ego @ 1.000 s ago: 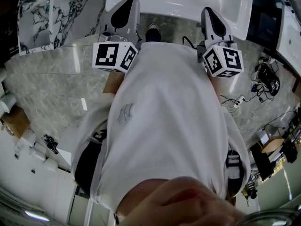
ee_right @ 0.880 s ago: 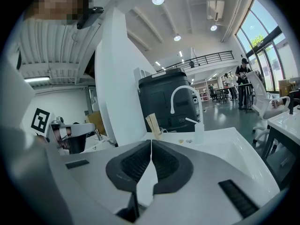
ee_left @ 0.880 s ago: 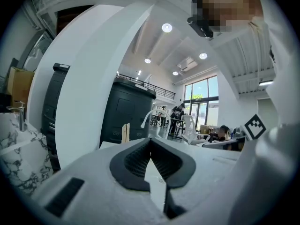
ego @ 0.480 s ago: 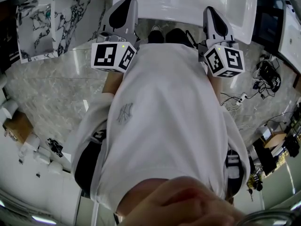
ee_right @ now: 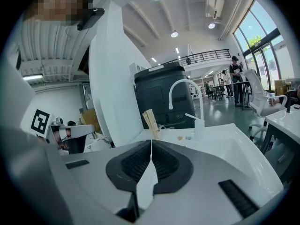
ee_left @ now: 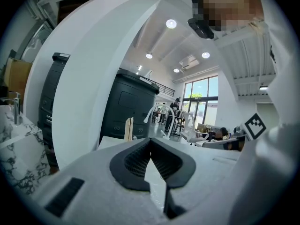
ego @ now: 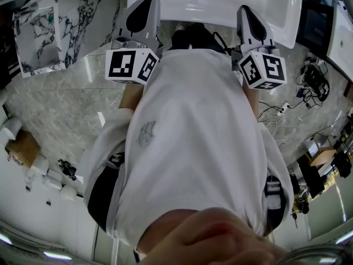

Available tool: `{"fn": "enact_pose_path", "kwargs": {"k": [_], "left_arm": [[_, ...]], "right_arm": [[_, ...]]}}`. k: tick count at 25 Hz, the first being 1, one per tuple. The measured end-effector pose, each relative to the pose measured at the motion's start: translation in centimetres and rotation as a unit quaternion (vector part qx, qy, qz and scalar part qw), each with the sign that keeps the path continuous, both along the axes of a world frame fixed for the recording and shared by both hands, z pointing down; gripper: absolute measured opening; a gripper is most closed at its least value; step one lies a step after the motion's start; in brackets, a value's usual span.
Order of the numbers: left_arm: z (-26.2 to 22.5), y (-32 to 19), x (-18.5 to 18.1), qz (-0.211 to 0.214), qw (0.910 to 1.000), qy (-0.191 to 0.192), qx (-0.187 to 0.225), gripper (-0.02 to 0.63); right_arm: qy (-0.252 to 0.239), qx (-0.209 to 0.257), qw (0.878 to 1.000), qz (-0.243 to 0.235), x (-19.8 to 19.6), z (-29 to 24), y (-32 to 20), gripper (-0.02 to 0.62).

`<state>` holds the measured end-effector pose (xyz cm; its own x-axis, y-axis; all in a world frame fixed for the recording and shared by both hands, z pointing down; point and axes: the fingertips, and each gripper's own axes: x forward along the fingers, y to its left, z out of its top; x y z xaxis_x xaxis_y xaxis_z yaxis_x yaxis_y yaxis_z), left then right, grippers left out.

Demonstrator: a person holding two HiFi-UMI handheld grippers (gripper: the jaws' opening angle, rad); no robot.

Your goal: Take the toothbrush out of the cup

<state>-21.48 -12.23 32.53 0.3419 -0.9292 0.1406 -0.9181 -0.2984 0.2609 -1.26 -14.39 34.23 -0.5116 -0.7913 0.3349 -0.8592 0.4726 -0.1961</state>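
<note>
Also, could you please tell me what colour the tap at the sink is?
White; the tap shows best in the right gripper view.

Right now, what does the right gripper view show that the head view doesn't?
Right gripper view only: white faucet, clear cup holding what looks like the toothbrush, wooden sticks. Head view only: the person's white shirt, marble floor, cables. Both: the white sink and the right gripper, shut and empty.

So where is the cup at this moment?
Right gripper view, centre: the cup holding wooden sticks stands on the back ledge of the white sink, just left of the white faucet.
</note>
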Motion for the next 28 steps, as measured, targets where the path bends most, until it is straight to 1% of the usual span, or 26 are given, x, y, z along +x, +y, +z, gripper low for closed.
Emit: {"fn": "enact_pose_path", "kwargs": {"k": [6,13,17,24,28], "left_arm": [[-0.1,-1.6,0.7,-0.008,1.0,-0.001,-0.003,0.015],[-0.5,-4.8,2.3,-0.02,0.9998,0.001,-0.003,0.015],[-0.4,-6.4,3.1,-0.024,0.9997,-0.004,-0.006,0.015],[-0.4,-8.7,4.6,-0.043,0.999,-0.008,-0.007,0.015],[0.0,-9.2,5.0,-0.054,0.9984,-0.008,-0.012,0.015]], "right_arm": [[-0.003,-0.004,1.0,-0.009,0.6,0.1,-1.8,0.015],[-0.004,0.0,1.0,-0.012,2.7,-0.5,-5.5,0.015],[-0.01,-0.003,1.0,-0.012,3.8,-0.2,-7.0,0.015],[-0.013,-0.009,1.0,-0.016,6.0,0.6,-9.5,0.015],[-0.014,-0.015,0.999,-0.024,6.5,1.1,-10.4,0.015]]}}
